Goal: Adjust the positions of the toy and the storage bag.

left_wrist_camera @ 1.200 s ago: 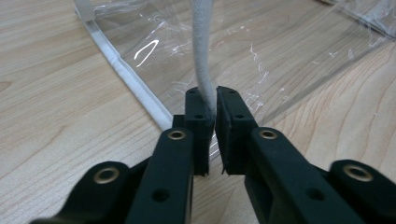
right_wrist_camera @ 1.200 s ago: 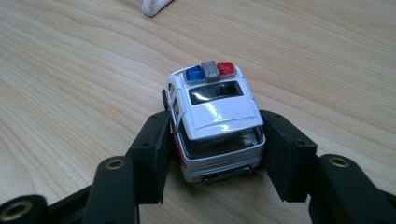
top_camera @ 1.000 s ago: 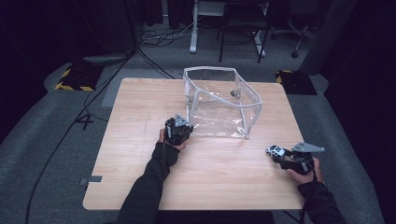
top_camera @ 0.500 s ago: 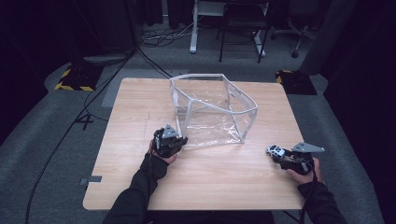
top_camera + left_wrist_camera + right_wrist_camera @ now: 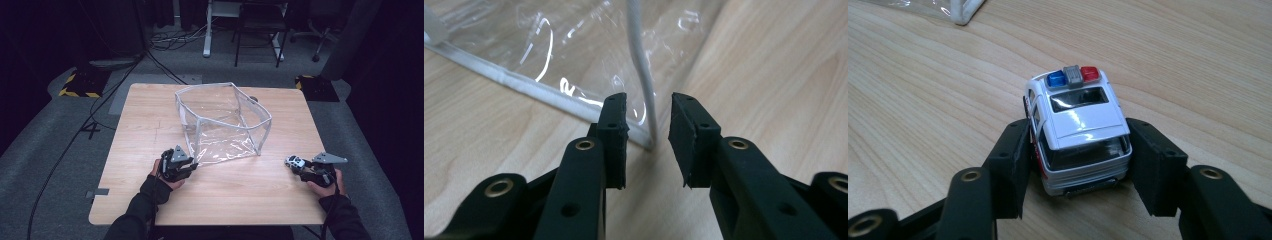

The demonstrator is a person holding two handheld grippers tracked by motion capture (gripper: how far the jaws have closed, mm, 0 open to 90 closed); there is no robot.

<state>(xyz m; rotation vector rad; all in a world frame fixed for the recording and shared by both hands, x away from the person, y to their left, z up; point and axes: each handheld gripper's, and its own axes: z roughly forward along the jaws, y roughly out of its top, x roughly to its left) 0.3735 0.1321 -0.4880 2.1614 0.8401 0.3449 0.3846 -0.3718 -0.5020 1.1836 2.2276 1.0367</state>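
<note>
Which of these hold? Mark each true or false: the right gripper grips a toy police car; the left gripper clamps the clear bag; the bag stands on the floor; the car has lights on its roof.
1. The right gripper grips a toy police car. True.
2. The left gripper clamps the clear plastic bag. False: its jaws have just been opening, and the bag's corner seam stands free between them.
3. The bag stands on the floor. False: it stands on the wooden table.
4. The car has roof lights. True.
</note>
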